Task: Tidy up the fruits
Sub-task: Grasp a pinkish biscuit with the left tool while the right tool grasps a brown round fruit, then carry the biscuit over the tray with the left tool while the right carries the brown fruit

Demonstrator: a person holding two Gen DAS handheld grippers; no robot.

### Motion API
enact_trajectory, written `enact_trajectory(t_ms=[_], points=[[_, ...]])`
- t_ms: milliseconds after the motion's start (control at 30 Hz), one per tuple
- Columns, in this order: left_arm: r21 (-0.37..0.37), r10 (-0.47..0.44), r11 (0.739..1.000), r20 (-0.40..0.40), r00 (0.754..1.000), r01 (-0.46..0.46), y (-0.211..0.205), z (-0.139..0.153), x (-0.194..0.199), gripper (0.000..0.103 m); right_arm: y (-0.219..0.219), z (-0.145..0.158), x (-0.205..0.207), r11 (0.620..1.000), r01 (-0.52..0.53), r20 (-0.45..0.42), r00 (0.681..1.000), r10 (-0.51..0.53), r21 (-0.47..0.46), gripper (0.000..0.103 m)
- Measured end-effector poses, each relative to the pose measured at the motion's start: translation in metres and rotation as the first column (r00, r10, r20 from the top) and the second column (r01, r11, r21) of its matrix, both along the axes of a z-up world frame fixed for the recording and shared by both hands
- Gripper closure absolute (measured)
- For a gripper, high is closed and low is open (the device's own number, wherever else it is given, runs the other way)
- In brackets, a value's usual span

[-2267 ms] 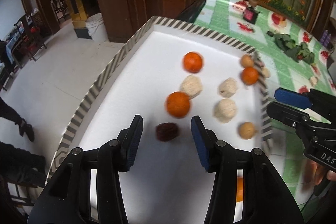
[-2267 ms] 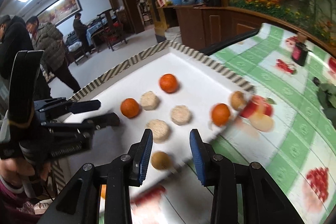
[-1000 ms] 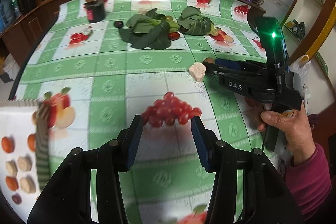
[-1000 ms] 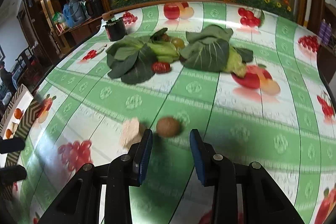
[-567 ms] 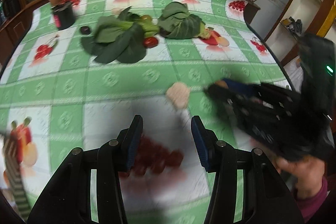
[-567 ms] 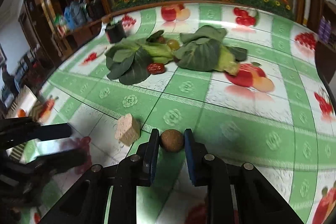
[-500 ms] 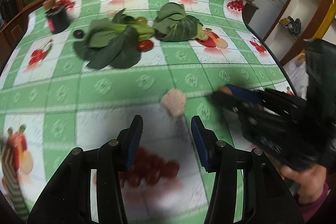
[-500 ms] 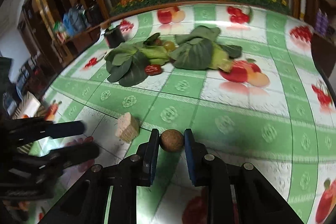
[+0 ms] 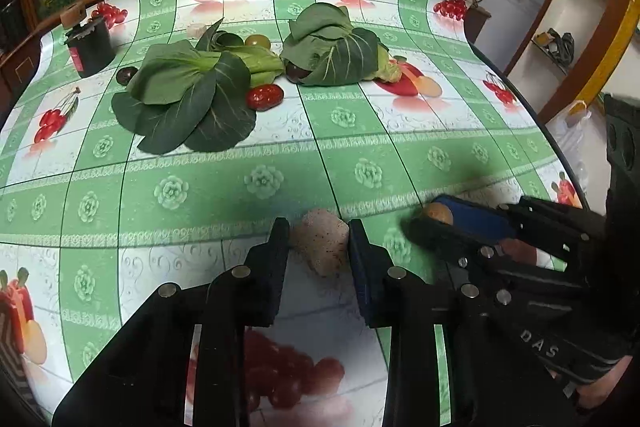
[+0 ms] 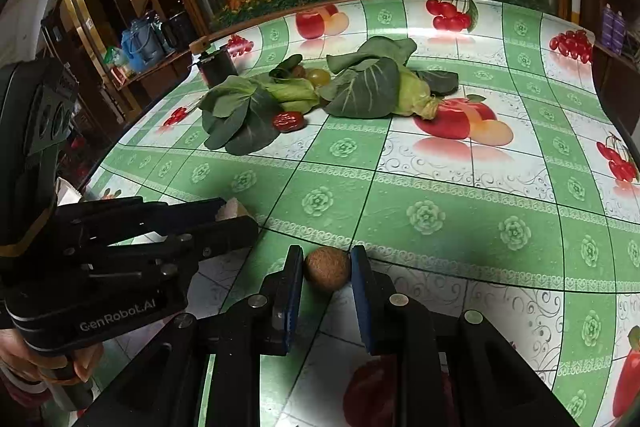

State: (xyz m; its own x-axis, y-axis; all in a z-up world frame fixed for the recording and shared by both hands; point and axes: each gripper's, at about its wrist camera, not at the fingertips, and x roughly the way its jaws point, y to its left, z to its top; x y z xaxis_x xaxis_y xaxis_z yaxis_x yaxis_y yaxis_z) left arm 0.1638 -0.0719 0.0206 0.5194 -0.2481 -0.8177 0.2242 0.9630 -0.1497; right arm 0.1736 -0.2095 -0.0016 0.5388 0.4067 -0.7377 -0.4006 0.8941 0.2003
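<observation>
**Both tools clamped on fruit, carry-off still to come**

Pale rough lump (image 9: 322, 245) sits between the pads of the left tool (image 9: 319, 247), jaws just closing onto it, pads touching both sides; it rests on the worktop (image 9: 256, 183), not lifted. Small brown round fruit (image 10: 327, 269) is pinched between the pads of the right tool (image 10: 326, 273), jaws closed on it, also down on the cloth. The two tools sit side by side, right tool just right of the left one.

Ahead of both tools, well apart: red date-like fruit (image 9: 265, 96) beside the leafy greens (image 9: 192, 99), a dark round fruit (image 9: 126, 75) left of the greens, a yellowish-green one (image 9: 258, 41) behind them, another dark one tucked under the cabbage (image 9: 336, 47). Dark cup (image 9: 90, 47) far left.

Progress guess: mid-task. Two pieces gripped, neither raised nor delivered. At least four loose fruits left among the vegetables. Destination not in view.
</observation>
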Motion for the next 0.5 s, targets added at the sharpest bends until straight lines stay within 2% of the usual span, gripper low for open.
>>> enact_trajectory(t_ms=[133,233,500], points=[[-0.006,0.02,1.0,-0.008,1.0,-0.02,0.01,0.003,-0.014,0.075,0.007,0.003,-0.006,1.0,-0.012,0.001,1.0,0.012,-0.002,0.08],[0.016,0.049,0.999,-0.006,0.999,-0.049,0.019,0.008,-0.031,0.075,0.018,0.009,-0.018,0.999,-0.035,0.009,0.999,0.035,-0.006,0.08],[0.064,0.123,0.99,0.033,0.992,-0.125,0.049,0.025,-0.095,0.075,0.058,0.02,-0.065,0.993,-0.119,0.025,0.993,0.119,0.018,0.08]])
